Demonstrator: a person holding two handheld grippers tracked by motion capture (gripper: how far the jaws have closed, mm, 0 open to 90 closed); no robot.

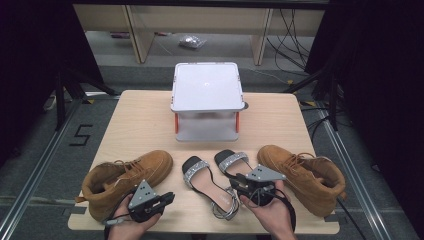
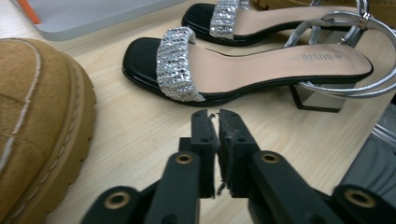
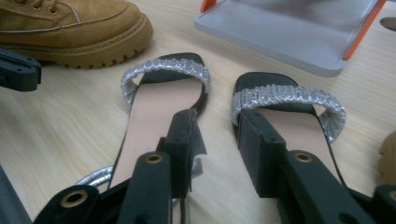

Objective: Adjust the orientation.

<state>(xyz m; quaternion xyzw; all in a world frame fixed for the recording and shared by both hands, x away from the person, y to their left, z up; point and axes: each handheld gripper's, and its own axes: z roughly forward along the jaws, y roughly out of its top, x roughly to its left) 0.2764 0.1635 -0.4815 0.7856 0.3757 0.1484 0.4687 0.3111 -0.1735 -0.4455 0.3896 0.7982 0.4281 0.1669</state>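
On the light wooden table (image 1: 145,120) two black heeled sandals with glittering silver toe straps lie side by side between two tan suede lace-up boots. The left sandal (image 1: 207,182) sits near the table's middle, the right sandal (image 1: 231,161) just beside it. The right gripper (image 1: 254,186), held in the person's right hand (image 1: 270,212), hovers low over the sandals' heel ends with its jaws apart, nothing pressed between them (one jaw over each insole in the right gripper view). The left gripper (image 1: 162,200) rests near the left boot (image 1: 127,175), jaws closed on nothing. The right boot (image 1: 305,175) lies at the far right. A white two-tier rack with orange posts (image 1: 206,100) stands behind.
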